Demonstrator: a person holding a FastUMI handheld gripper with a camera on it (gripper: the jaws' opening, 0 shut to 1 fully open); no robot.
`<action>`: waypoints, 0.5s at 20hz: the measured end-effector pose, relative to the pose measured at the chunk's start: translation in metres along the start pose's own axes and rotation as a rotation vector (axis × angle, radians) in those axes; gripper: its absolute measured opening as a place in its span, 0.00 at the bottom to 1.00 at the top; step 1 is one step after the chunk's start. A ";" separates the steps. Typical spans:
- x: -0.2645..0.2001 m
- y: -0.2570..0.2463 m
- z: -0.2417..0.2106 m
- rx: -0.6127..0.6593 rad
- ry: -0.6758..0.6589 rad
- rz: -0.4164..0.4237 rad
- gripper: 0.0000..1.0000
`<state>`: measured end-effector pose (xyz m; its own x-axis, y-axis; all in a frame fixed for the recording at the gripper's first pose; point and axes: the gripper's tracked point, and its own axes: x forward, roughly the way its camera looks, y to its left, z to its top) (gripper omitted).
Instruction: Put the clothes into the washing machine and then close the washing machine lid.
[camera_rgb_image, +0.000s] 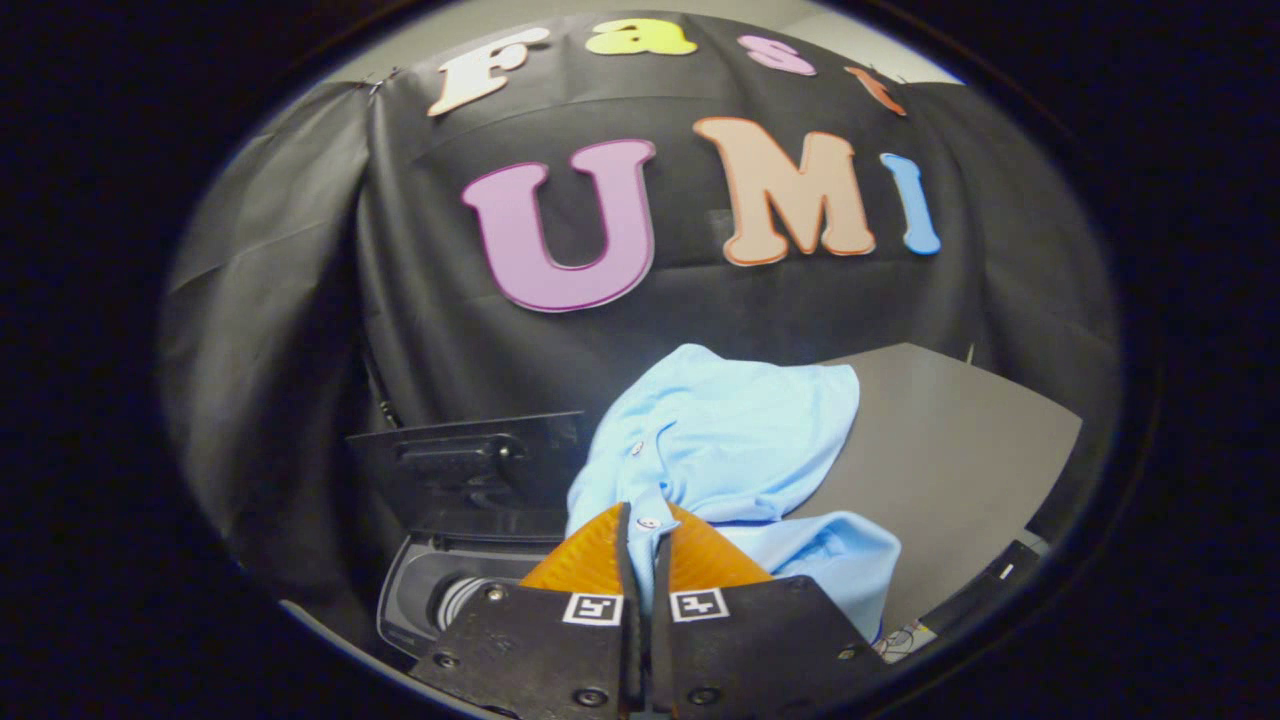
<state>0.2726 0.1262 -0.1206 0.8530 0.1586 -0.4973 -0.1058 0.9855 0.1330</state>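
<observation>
Shirt (730, 440) pinched in gripper (645, 530), hiding washing machine (440, 590) opening

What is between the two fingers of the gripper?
In the gripper view, a fold of the light blue shirt with a button is pinched between the gripper fingers.

Light: dim, even, from above; shirt (735, 440) brightest.
Distortion: strong fisheye bending toward edges.
Focus: slightly soft; no glare.
</observation>
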 end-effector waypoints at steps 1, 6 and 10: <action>0.006 0.018 -0.006 -0.034 0.021 0.029 0.03; 0.043 0.107 -0.063 -0.186 0.130 0.149 0.03; 0.072 0.144 -0.127 -0.183 0.239 0.225 0.03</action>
<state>0.2535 0.2875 -0.2459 0.6571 0.3612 -0.6616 -0.3853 0.9153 0.1170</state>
